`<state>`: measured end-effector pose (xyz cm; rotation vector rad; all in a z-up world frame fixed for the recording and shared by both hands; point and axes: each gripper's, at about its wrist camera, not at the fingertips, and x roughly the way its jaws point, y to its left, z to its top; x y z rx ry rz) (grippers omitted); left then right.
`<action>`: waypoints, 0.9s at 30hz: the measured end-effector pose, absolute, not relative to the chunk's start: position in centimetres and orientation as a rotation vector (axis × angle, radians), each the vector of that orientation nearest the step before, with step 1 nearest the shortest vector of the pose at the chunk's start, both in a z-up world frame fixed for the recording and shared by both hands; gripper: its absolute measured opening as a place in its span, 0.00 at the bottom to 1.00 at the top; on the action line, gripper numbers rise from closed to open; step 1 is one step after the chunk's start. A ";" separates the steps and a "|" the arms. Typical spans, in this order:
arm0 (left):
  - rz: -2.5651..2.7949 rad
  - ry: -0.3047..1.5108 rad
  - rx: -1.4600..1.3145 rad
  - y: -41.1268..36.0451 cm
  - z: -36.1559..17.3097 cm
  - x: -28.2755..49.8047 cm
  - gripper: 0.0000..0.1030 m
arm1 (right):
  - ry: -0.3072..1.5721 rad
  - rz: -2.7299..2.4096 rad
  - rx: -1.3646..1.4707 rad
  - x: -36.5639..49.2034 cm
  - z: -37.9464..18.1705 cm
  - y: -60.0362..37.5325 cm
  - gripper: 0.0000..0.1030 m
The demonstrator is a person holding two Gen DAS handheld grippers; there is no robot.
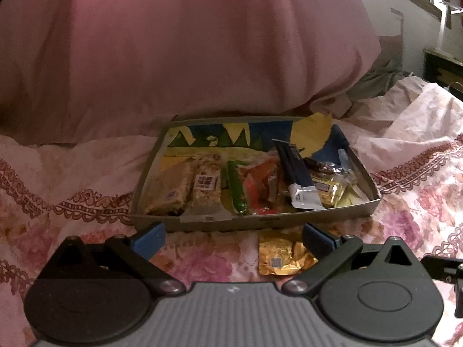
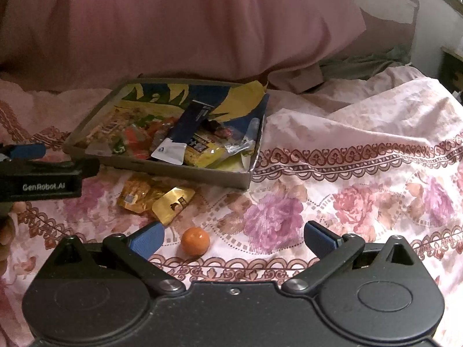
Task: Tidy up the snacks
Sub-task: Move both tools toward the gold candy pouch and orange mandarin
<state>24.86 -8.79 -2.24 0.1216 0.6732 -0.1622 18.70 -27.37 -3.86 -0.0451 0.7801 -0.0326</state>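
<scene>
A shallow grey cardboard tray (image 1: pixel 254 222) (image 2: pixel 179 170) lies on the flowered bedspread, holding several snack packets: grain bars at its left, a green stick, orange wrappers, a dark blue sachet (image 1: pixel 292 170) (image 2: pixel 188 127) and yellow packs. In front of the tray lies a crumpled gold packet (image 1: pixel 282 256) (image 2: pixel 139 193) with a flat gold packet (image 2: pixel 173 204) beside it. A small orange ball (image 2: pixel 195 242) rests near the right gripper's left finger. My left gripper (image 1: pixel 233 238) (image 2: pixel 26 151) is open, its fingers astride the gold packet's near edge. My right gripper (image 2: pixel 233 238) is open and holds nothing.
A big pink pillow (image 1: pixel 179 46) (image 2: pixel 173 23) rises right behind the tray. Rumpled flowered bedspread (image 2: pixel 361 173) spreads to the right. A wall, a window and dark furniture (image 1: pixel 442 66) stand at the far right. A person's fingers (image 2: pixel 5 240) show at the left edge.
</scene>
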 end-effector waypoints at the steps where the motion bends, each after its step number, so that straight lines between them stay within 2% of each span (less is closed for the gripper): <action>1: -0.160 0.676 0.124 -8.7 -2.4 24.9 1.00 | 0.781 -0.034 -0.052 18.9 -3.9 -27.4 0.99; 11: -0.157 0.708 0.144 -8.8 -4.1 25.2 1.00 | 0.744 0.024 -0.140 20.4 -4.2 -26.9 0.99; 27: -0.171 0.756 0.137 -8.8 -5.9 25.6 1.00 | 0.858 0.116 -0.163 21.8 -8.0 -25.3 0.99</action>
